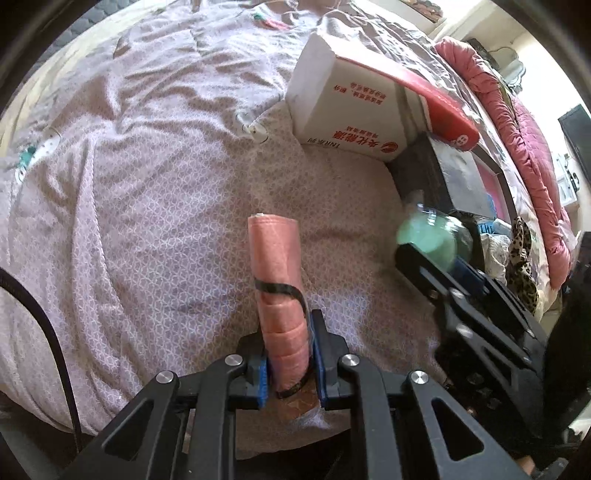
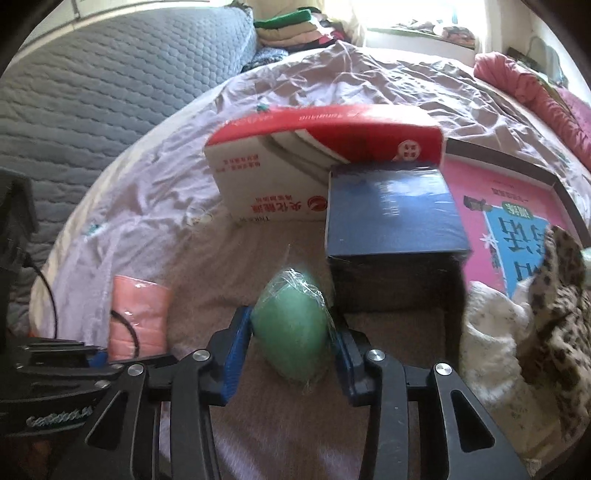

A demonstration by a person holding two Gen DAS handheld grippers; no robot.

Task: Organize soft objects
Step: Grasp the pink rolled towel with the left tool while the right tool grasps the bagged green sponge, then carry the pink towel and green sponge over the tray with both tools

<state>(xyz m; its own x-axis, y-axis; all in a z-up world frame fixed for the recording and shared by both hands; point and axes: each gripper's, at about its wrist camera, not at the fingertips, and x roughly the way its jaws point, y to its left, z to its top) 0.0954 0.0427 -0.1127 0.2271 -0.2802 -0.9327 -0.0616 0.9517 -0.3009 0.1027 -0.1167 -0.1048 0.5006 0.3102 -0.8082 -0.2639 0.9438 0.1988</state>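
Two tongs point steeply down at the patterned lilac bedspread [image 1: 147, 184]. Left tongs [image 1: 290, 365] are clamped on a rolled pink cloth bound with a black band [image 1: 277, 280], lower centre. Right tongs [image 2: 291, 332] are clamped on a green soft ball in clear wrap [image 2: 291, 328], its underside hidden. Both handles run off the frame's bottom.

Matt pink cloth roll [image 1: 277, 295], glossy-wrapped green bundle [image 2: 291, 325]

Bright daylight from a blown-out window [image 2: 399, 14] beyond the bed's far edge; fisheye-bent borders; slight motion blur.
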